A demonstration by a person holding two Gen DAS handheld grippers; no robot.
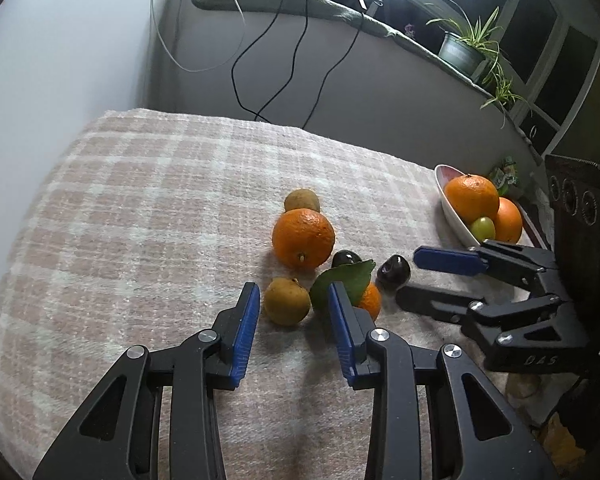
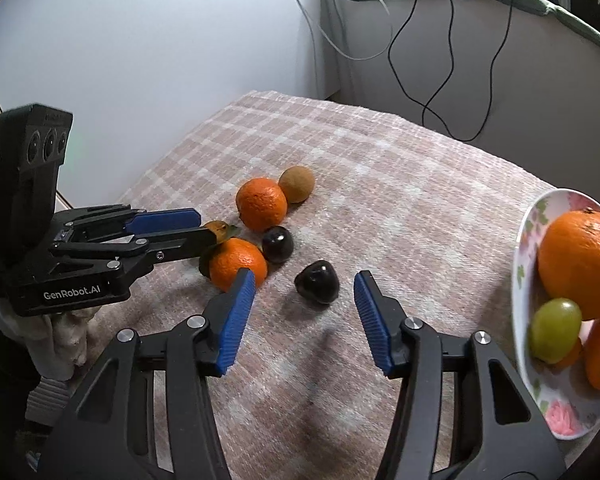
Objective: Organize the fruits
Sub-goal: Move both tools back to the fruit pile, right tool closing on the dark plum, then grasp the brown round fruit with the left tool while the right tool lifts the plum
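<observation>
Item: dark cherry (image 2: 316, 282), lying mid-cloth (image 2: 400, 208), well in from the bowl (image 2: 520, 264) at its right edge. We are bracketing it with the right gripper (image 2: 305, 308), jaws apart, empty. We are judging it light, glossy, bruisable: pinch across its widest part. We are holding the left gripper (image 1: 294, 312) parted, unloaded, at a small brown fruit (image 1: 287, 301).

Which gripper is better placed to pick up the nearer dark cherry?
Right. The right gripper has open jaws lined up on the dark cherry, bowl alongside. The left gripper faces the small yellow-brown fruit.
</observation>
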